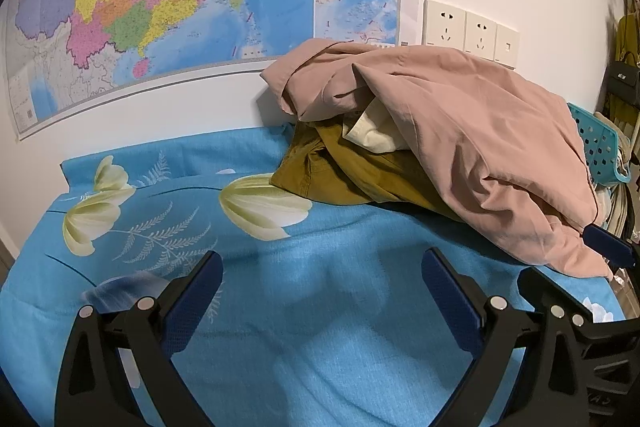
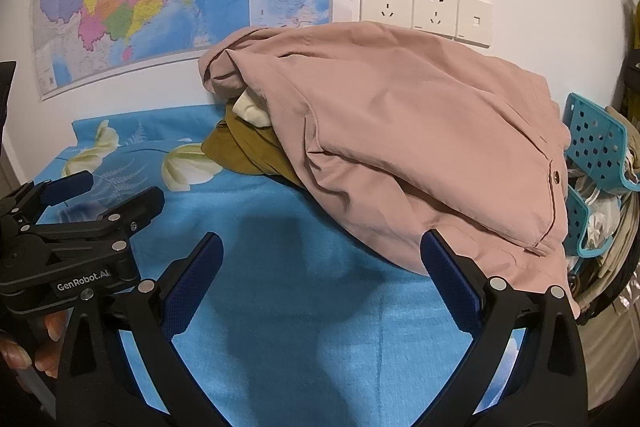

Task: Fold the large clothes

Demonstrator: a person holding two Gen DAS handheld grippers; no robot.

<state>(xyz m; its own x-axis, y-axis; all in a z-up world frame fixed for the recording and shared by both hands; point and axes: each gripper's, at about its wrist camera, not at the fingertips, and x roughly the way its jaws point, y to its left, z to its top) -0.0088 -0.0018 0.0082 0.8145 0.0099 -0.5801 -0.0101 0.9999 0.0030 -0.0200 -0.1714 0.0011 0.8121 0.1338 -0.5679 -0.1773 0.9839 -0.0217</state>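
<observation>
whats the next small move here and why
Probably ease the right gripper forward and right to pinch the pink garment's near edge. Both grippers are open and hold nothing; the left gripper is over bare sheet. The pink one lies on top of the pile, so it comes off first.

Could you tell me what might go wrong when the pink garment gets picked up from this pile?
The pink garment lies over a mustard garment and a cream piece, so pulling it may drag those along. It also hangs near the blue basket at the bed's edge and could slide off.
</observation>
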